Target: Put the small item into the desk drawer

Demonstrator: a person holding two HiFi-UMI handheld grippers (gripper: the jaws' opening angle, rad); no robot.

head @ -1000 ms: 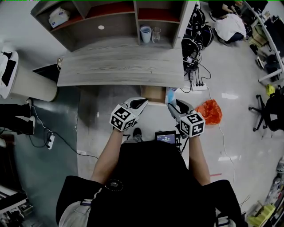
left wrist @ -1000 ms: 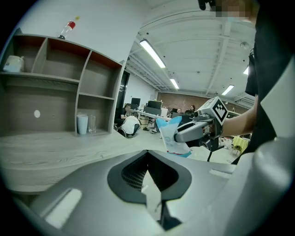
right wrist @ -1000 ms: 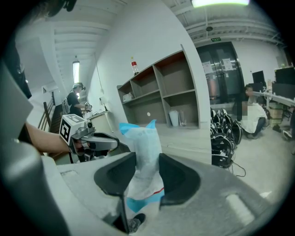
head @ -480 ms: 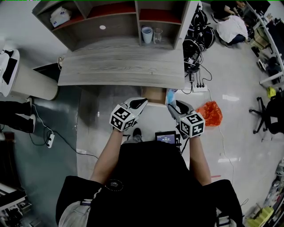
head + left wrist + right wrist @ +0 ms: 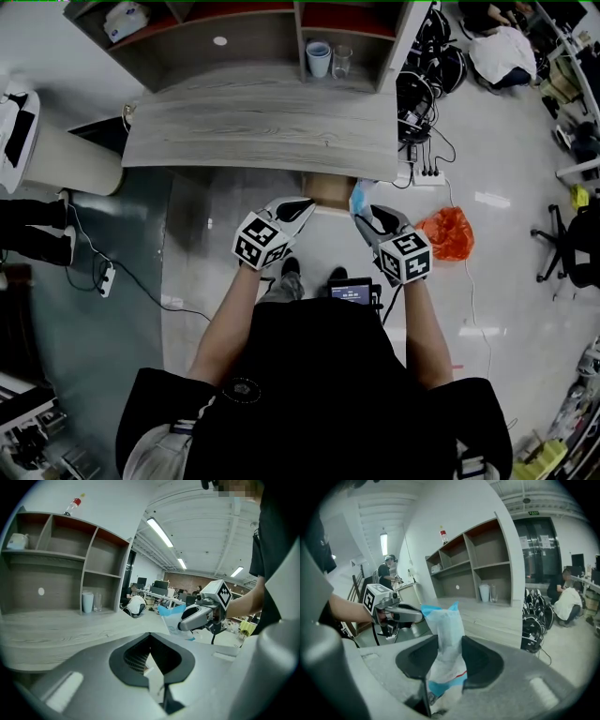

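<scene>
Barely shifted right gripper (image 5: 449,660), jaws pinching blue-white packet (image 5: 446,625), left gripper (image 5: 151,660) jaws pressed together

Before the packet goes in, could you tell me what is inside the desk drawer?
Only a bare tan bottom shows in the drawer. Its rear is hidden under the desktop; the held packet covers its right edge.

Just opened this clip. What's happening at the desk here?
A person stands at a grey wooden desk with a gripper in each hand. The right gripper is clamped on a blue and white packet, held by the right end of the open drawer under the desk's front edge. The left gripper has its jaws closed on a thin pale edge, apparently the drawer's front. The packet is not yet released into the drawer.
</scene>
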